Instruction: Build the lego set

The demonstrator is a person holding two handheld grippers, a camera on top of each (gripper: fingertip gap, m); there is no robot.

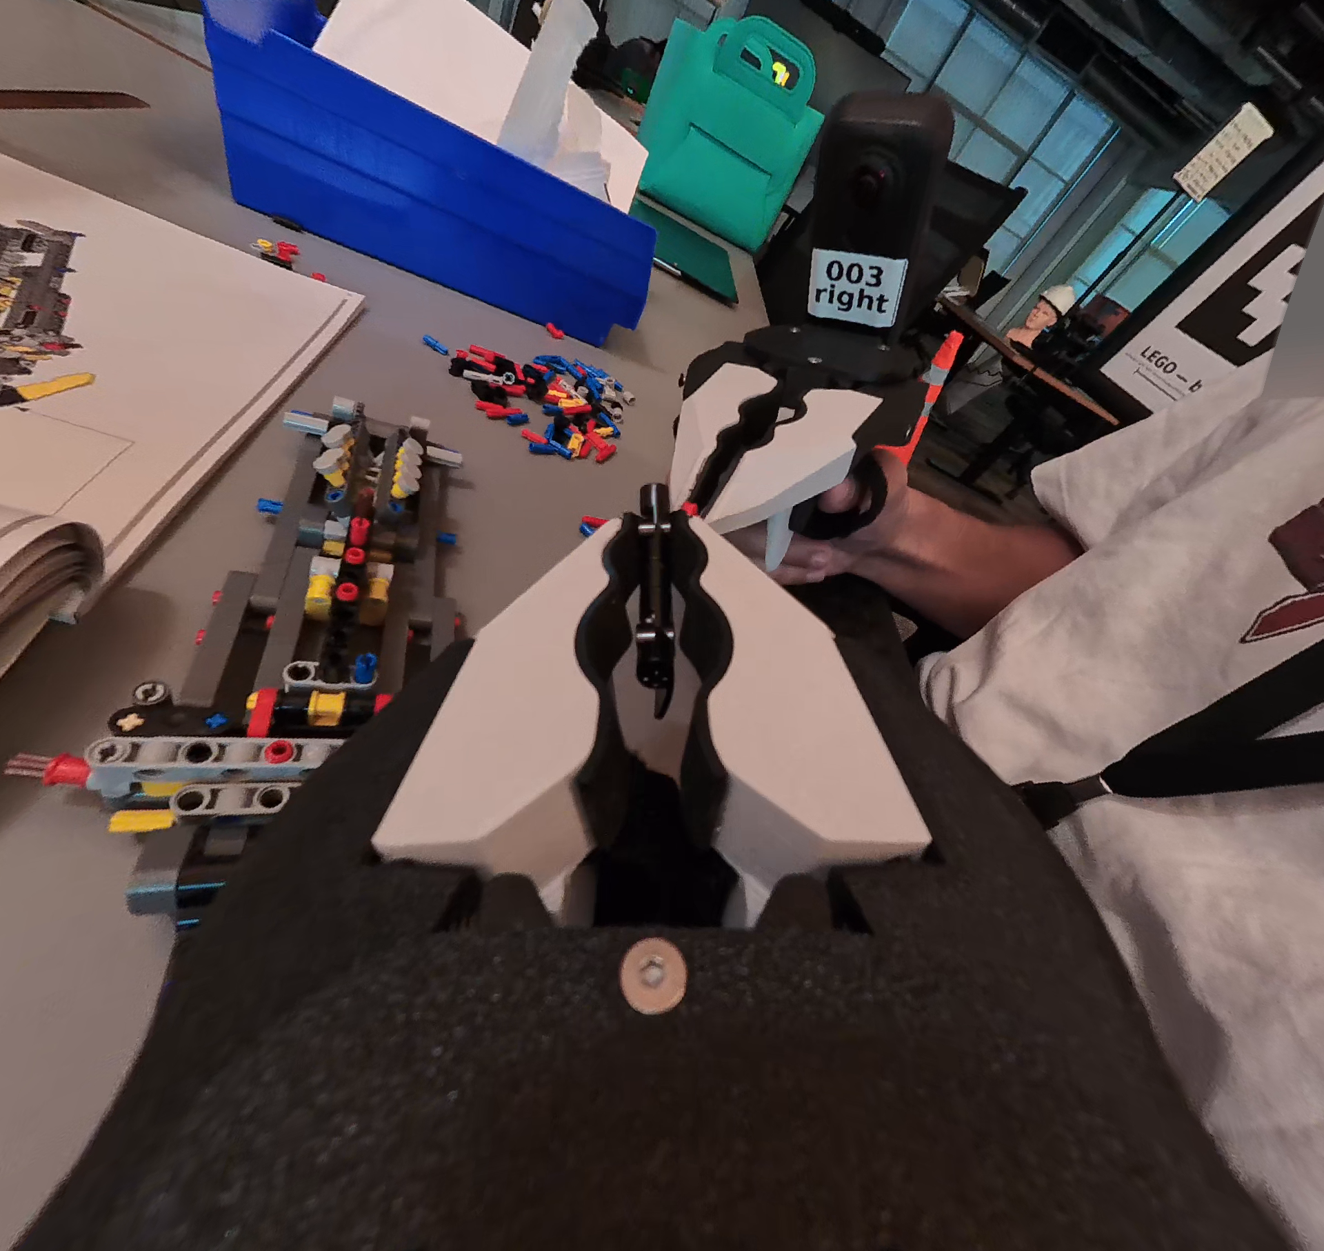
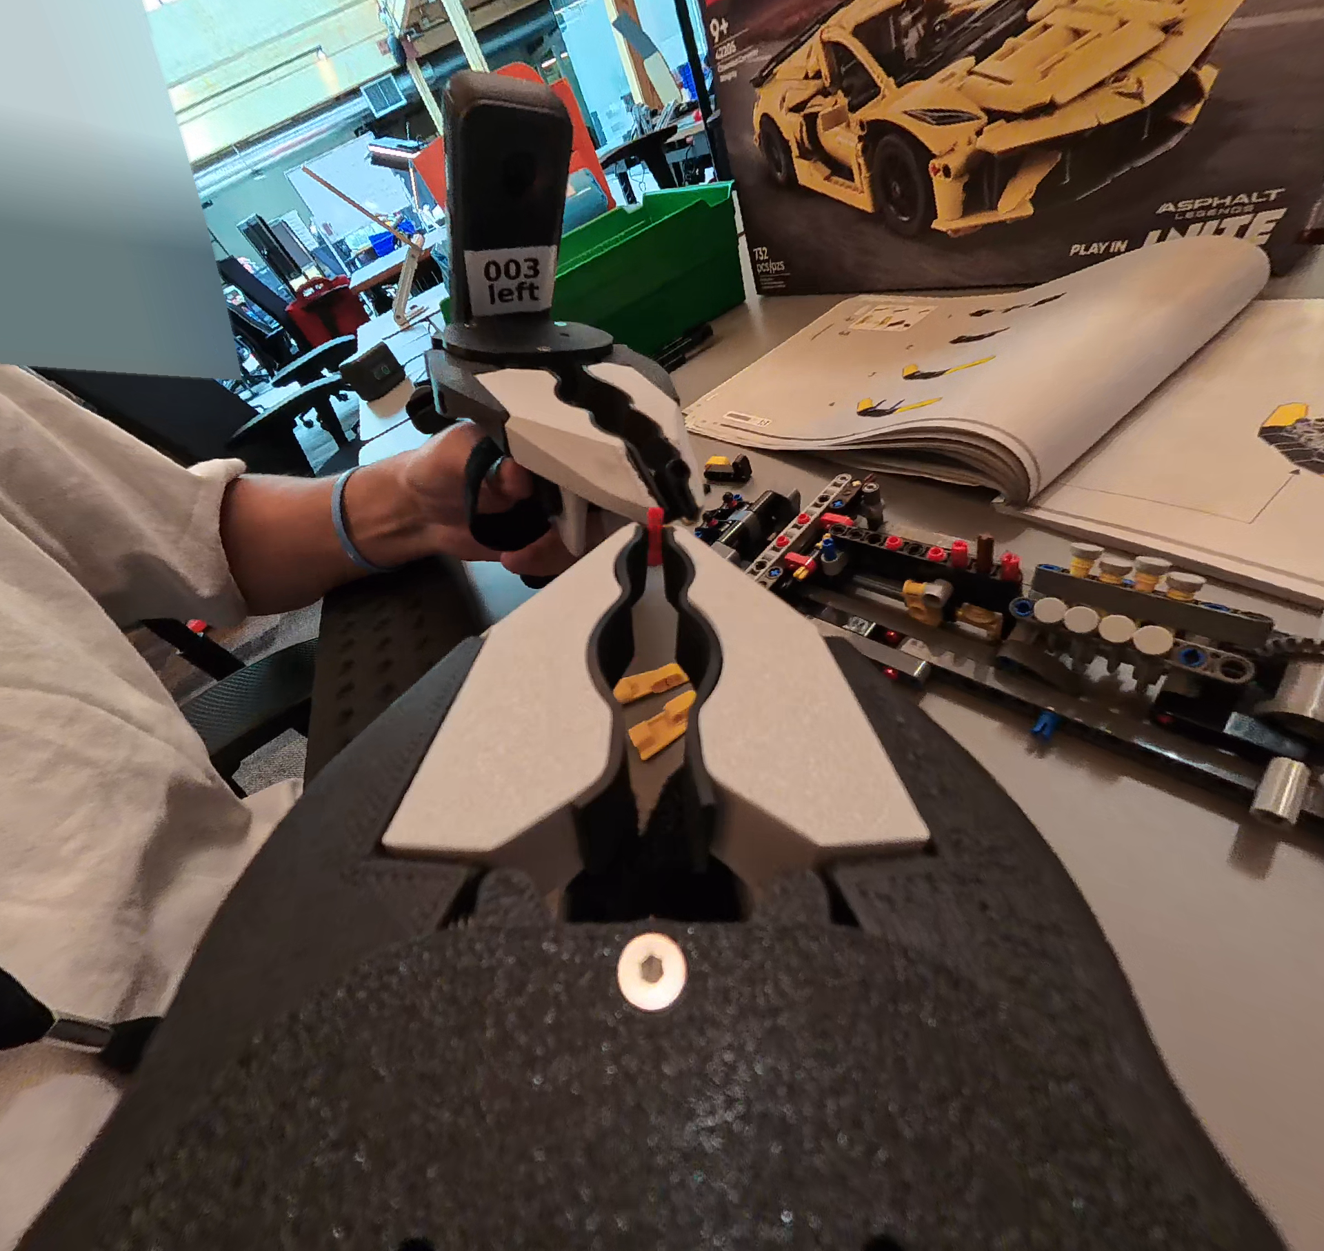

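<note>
The left gripper (image 1: 655, 536) is clamped on a slim black rod piece (image 1: 654, 590), glossy plastic with small collars along its length, held lengthwise between the wavy black pads of its chalky white, wedge-shaped fingers (image 1: 516, 701). The right gripper (image 2: 653, 536) pinches a tiny red pin (image 2: 653, 536) at its very tips, the pin standing upright. The two sets of tips meet nose to nose above the near table edge, so close that I cannot tell whether pin and rod touch. Both tool bodies are rough, grainy black with a bright hex screw set in the middle.

On the matte grey table (image 1: 458, 328) lies the chassis (image 1: 344, 572), a long, flat frame of dark grey studless beams with holes, dotted with red, yellow and blue pins and a row of round pale caps. In the left wrist view it sits left of the gripper; in the right wrist view it runs off to the right. Two small yellow pieces (image 2: 655, 704) lie on the table under the right gripper. Farther off is a loose heap of pins (image 1: 552, 400), red, blue, black and yellow. The manual (image 2: 1003, 385) lies open, its pages curling in a thick roll. Behind stand a ribbed blue bin (image 1: 401, 178) with white paper in it and the printed box (image 2: 1003, 106) showing a yellow car.
</note>
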